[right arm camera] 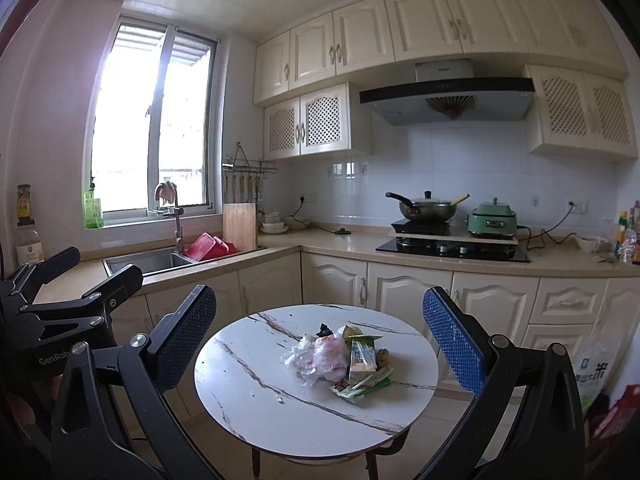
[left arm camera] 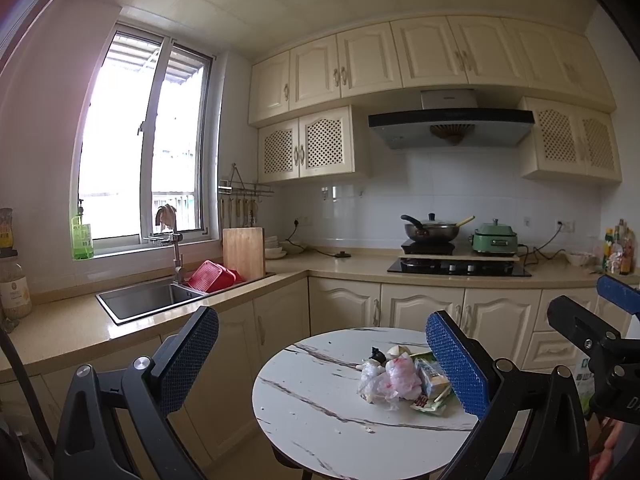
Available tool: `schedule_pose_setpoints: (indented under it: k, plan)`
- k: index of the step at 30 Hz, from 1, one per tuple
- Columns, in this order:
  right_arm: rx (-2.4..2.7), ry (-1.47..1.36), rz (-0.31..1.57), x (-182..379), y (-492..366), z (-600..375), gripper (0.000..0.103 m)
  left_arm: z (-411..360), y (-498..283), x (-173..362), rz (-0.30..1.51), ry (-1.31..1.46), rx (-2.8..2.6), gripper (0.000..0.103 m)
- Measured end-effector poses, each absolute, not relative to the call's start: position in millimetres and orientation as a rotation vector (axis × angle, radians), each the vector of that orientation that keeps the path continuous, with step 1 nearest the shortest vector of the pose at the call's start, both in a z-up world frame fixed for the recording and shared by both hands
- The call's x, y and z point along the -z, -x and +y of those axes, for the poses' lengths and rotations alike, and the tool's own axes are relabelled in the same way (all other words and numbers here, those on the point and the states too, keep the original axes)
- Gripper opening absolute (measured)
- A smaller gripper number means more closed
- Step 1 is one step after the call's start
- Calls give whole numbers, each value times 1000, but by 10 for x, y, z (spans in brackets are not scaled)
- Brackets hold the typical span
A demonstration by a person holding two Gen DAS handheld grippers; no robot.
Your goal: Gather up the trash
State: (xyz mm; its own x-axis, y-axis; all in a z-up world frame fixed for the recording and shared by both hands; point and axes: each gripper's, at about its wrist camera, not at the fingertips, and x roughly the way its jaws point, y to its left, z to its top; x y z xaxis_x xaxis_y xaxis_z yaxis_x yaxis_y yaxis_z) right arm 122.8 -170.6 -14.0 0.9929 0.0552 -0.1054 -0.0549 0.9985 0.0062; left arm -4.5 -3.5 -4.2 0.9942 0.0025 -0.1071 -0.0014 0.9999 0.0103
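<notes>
Both sets of jaws stand spread wide with nothing between them: the left gripper [left arm camera: 322,358] and the right gripper [right arm camera: 320,340] are held side by side in the air, short of the round marble table [right arm camera: 280,400] and pointed toward it. Each shows at the edge of the other's view, the right one beside the table's right edge in the left wrist view, the left one beside its left edge in the right wrist view.

On the table, right of its middle, lies the trash pile [right arm camera: 340,360], gathered in one heap: crumpled clear and pink plastic bags [right arm camera: 316,356], a small drink carton [right arm camera: 362,356] leaning against them, a green-and-red wrapper [right arm camera: 356,388] at the near side, and a black scrap [right arm camera: 325,330] at the far side. A few white crumbs lie on the marble nearer than the heap.

Beyond the table run cream cabinets, with a sink [left arm camera: 148,300] to the far left and a pan [right arm camera: 426,206] on the stove to the far right. A rice bag [right arm camera: 592,376] stands on the floor right of the table.
</notes>
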Motion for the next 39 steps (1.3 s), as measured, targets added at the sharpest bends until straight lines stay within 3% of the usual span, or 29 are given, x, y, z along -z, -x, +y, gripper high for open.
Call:
schedule_pose_setpoints:
  k: [39]
  plan:
    - [-67,-6,108,187,-1227,-1669,103,-52,57,59,106,-16,-10,102]
